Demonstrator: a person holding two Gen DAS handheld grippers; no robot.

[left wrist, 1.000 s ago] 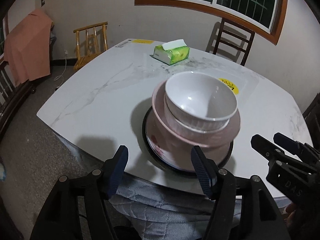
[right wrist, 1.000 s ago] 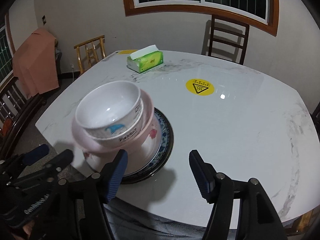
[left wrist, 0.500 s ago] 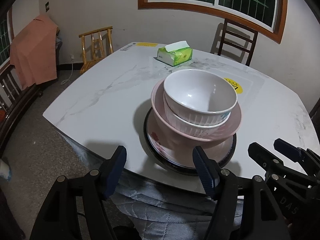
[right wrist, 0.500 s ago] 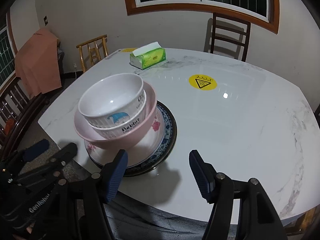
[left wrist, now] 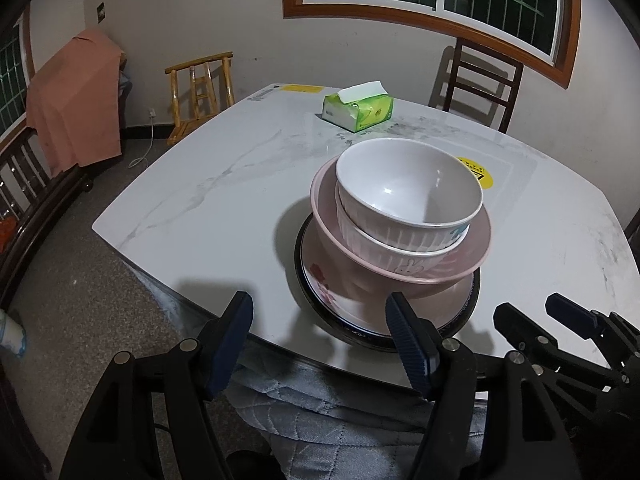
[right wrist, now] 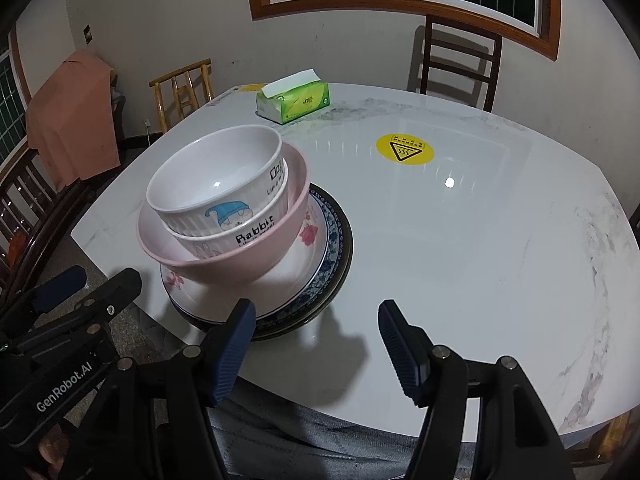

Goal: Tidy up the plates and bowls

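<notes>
One stack stands near the counter's (right wrist: 480, 240) front edge: two white bowls (right wrist: 216, 184) nested in one pink bowl (right wrist: 240, 256), on three stacked plates (right wrist: 320, 256). One tissue box (right wrist: 294, 102) sits well behind. The left gripper (left wrist: 320, 324) and right gripper (right wrist: 316, 330) each hold their fingers wide, gripping nothing.

The tabletop (right wrist: 480, 240) is gleaming like polished marble; the white bowl (right wrist: 216, 184) is shining glossy, the pink bowl (right wrist: 248, 256) looking smooth, and the gripper pads (right wrist: 236, 344) showing ribbed rubber.
</notes>
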